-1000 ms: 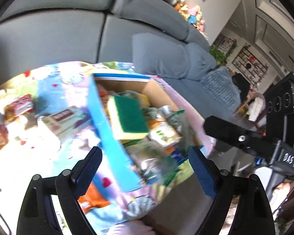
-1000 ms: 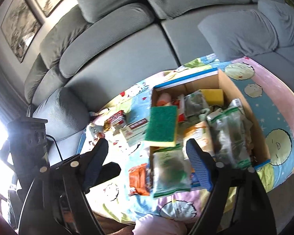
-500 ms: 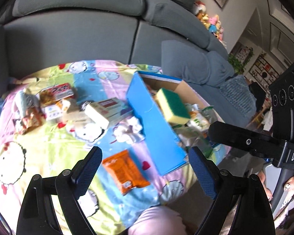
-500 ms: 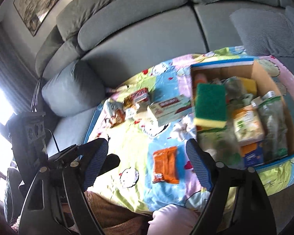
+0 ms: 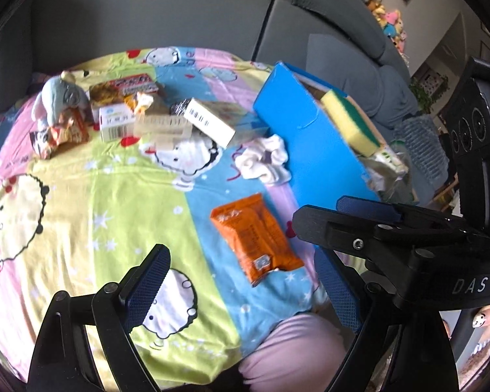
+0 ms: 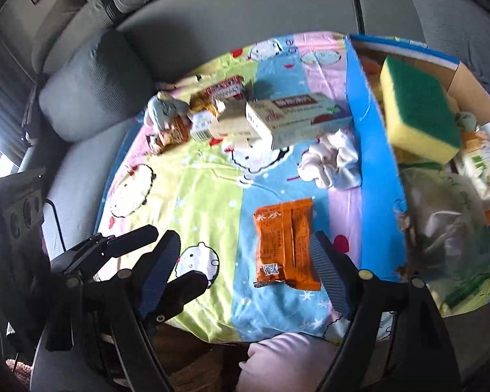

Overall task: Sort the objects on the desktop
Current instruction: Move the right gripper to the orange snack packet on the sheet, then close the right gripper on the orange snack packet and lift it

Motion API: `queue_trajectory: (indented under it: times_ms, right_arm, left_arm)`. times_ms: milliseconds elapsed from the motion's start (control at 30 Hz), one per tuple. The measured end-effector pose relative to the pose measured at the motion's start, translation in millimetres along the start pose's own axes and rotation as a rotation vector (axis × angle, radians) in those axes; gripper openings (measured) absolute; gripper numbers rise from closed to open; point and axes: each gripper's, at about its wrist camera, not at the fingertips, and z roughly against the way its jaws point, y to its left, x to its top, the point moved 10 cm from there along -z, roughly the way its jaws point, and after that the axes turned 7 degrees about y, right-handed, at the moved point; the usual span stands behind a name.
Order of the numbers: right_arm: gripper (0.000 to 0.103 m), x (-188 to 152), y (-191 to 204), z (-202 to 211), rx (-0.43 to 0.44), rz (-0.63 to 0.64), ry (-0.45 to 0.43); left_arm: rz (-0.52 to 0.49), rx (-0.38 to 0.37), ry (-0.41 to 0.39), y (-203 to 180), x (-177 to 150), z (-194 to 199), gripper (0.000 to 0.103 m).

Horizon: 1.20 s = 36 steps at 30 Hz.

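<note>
overhead, two claws (left claw (image 5: 241, 287), right claw (image 6: 245, 271)) gape empty above one orange packet (image 6: 285, 245) and one sponge (image 6: 418, 107).

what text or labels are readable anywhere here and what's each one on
"DAS": white letters on the black body of the right gripper, seen in the left wrist view.
White and red box: red printed band, characters too blurred to read.
Orange snack packet: print and a small code patch, too small to read.
Small white box: barcode with digits, unreadable.
Red and white packet: lettering blurred.
</note>
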Motion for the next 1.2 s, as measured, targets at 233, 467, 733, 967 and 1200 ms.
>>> queue_trajectory:
  times_ms: [233, 467, 733, 967, 1200]
  right_arm:
    - [0.081, -7, -15, -42, -0.043, -0.045, 0.095]
    - [0.081, -13, -26, -71, -0.059, -0.079, 0.165]
    - [0.082, -19, -35, -92, -0.07, -0.104, 0.21]
    - [0.081, -23, -42, -104, -0.097, -0.115, 0.239]
    - [0.068, -35, -22, -117, -0.04, -0.088, 0.293]
  left_arm:
    - [0.001, 0.019, 0.022, 11, -15, -24, 0.09]
    - [0.016, -0.038, 0.103, 9, -32, -53, 0.09]
    - [0.029, -0.073, 0.128, 9, -37, -59, 0.09]
    - [0.048, -0.084, 0.137, 13, -40, -60, 0.09]
    - [0.062, -0.083, 0.147, 15, -43, -61, 0.09]
